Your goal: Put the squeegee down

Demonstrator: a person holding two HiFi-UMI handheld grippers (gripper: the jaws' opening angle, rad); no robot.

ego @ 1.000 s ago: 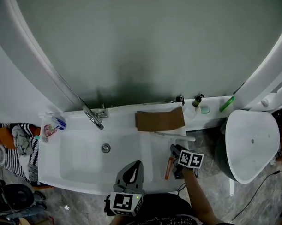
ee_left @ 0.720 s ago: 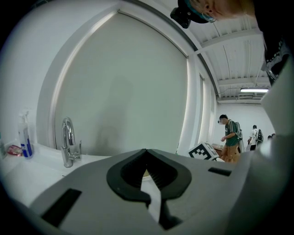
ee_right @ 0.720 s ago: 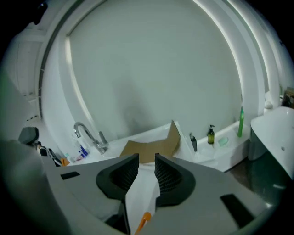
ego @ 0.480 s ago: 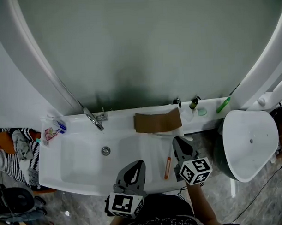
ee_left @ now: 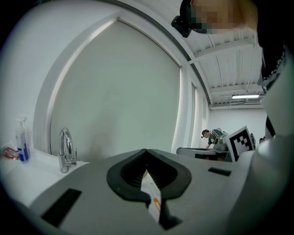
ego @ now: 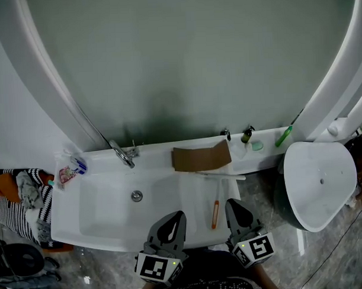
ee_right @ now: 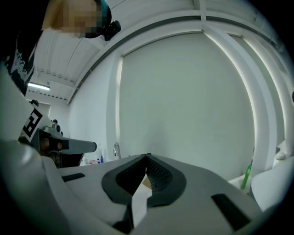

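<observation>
Since a second ago the right gripper (ego: pixel 231 204) has let go of the squeegee (ego: pixel 215 214) and drawn up and back toward the person. Its jaws have just been closing, with nothing between them. The left gripper (ego: pixel 178 214) has lifted a little too.

The left gripper hangs over the near rim of the sink (ego: pixel 100 218), at about 5 o'clock of the drain (ego: pixel 136 196). Its jaws are pressed together and empty, and it takes no part in the placing.

The squeegee lies flat on the sink's right-hand ledge, at 6 o'clock of the cardboard sheet (ego: pixel 202 156), apart from both grippers. It shows as a slim orange handle running nearly 12 to 6 o'clock. A pale bar (ego: pixel 220 175) lies crosswise beyond its 12 o'clock end; that is probably the blade, though white on white makes the join hard to read. It looks light and easy to slide on the smooth ledge.

The right gripper sits at 3 o'clock of the handle, tips met and holding nothing.

The placing seems done, so what remains is a clean retreat. Both grippers should go straight back toward 6 o'clock, high enough that neither brushes the handle. The handle's near end lies close to the front rim, so even a light knock could send the squeegee off the edge.
</observation>
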